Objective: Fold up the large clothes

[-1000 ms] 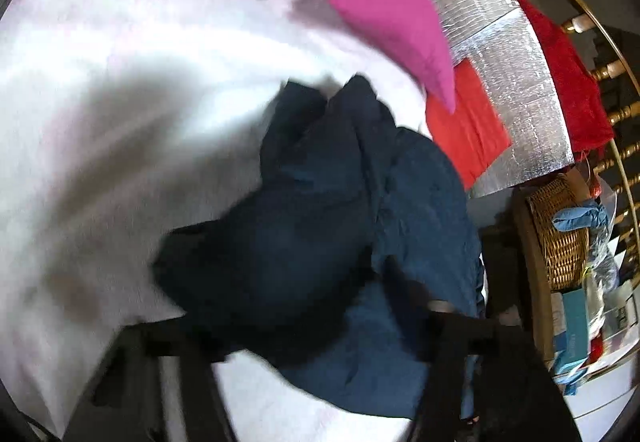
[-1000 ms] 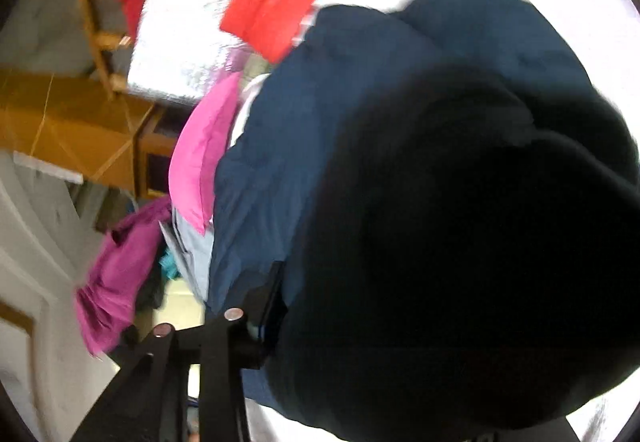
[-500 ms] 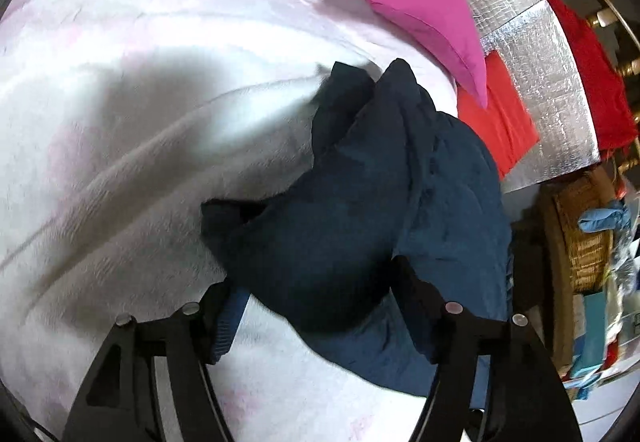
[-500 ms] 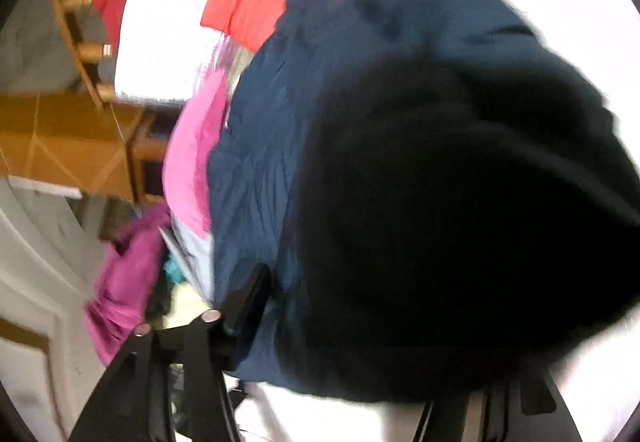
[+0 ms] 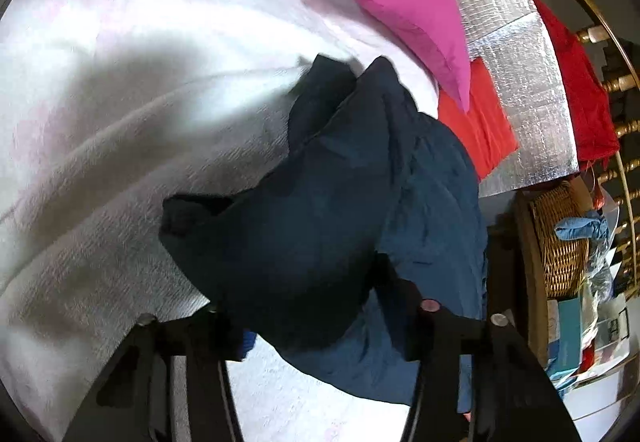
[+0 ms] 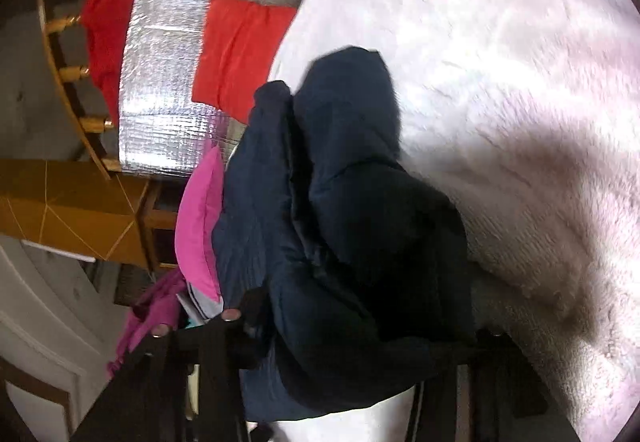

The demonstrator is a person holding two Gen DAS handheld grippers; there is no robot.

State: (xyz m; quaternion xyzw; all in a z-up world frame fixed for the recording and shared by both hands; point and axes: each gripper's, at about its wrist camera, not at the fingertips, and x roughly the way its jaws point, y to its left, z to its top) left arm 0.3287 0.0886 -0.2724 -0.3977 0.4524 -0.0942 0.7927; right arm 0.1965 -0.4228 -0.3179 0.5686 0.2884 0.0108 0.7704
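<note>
The navy padded jacket (image 5: 320,209) bulges on the white blanket (image 5: 120,121) between both tongs, left tongs (image 5: 316,306) and right tongs (image 6: 352,334) having just closed onto its puffy bulk; soft, light and probably slippery, it is best pinched at hems or seams

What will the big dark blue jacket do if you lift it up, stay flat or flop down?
Probably flop. The dark blue jacket already lies bunched in soft, puffy folds on the white blanket, so it looks limp, not stiff. Its quilted padding suggests it is bulky yet fairly light. The fabric has a slight sheen, so it may slide a little between the fingers.
</note>
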